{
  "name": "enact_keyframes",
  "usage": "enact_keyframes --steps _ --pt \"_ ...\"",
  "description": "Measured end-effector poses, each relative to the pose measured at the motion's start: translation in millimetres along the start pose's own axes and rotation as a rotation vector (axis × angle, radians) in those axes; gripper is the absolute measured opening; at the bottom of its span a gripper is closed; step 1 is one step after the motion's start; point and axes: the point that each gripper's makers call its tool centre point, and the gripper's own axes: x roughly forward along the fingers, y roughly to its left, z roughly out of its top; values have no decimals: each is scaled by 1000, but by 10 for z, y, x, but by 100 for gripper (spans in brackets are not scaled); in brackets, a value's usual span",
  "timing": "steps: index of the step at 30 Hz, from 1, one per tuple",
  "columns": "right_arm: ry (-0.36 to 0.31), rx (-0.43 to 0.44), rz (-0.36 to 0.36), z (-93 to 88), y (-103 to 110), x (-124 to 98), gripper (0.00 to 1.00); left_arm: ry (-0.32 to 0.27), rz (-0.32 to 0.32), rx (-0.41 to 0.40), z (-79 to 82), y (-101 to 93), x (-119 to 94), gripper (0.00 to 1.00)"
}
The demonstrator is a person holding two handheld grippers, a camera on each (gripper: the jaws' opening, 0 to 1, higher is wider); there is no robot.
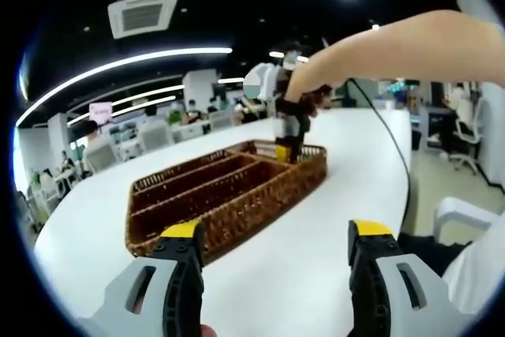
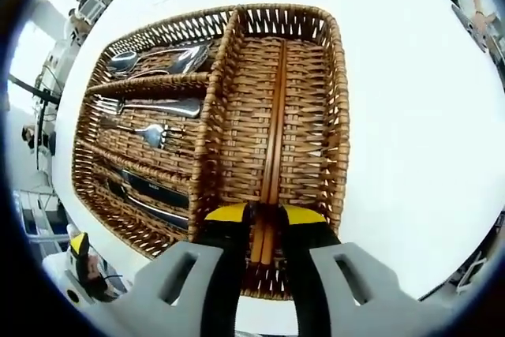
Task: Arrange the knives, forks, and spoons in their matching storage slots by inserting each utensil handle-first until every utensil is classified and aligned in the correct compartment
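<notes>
- On the white table, in the left gripper view, a brown wicker tray sits with its long slots running away from the camera.
- At the bottom of that view the left gripper rises with yellow-tipped jaws spread wide, nothing between them, hovering near the tray's closest corner and apart from it.
- Over the tray's far end the right gripper points down into the tray, held by a person's bare forearm reaching in from the right; a black cable trails from it across the table.
- Looking straight down in the right gripper view, the wicker tray shows one wide compartment on the right and three narrow slots on the left.
- Two spoons lie in the top slot, two forks in the middle slot, and dark-handled knives in the bottom slot.
- Along the wide compartment lies a pair of brown chopsticks, side by side.
- The right gripper has its jaws drawn narrow on the near end of the chopsticks, its yellow tips touching them on either side.
- Near the lower left edge of this view the left gripper shows small, just outside the tray.
</notes>
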Motion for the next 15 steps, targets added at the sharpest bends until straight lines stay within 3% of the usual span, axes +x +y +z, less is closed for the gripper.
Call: enact_keyframes --steps 15 --pt "13 -77 4 -56 26 -75 16 3 6 5 37 27 4 75"
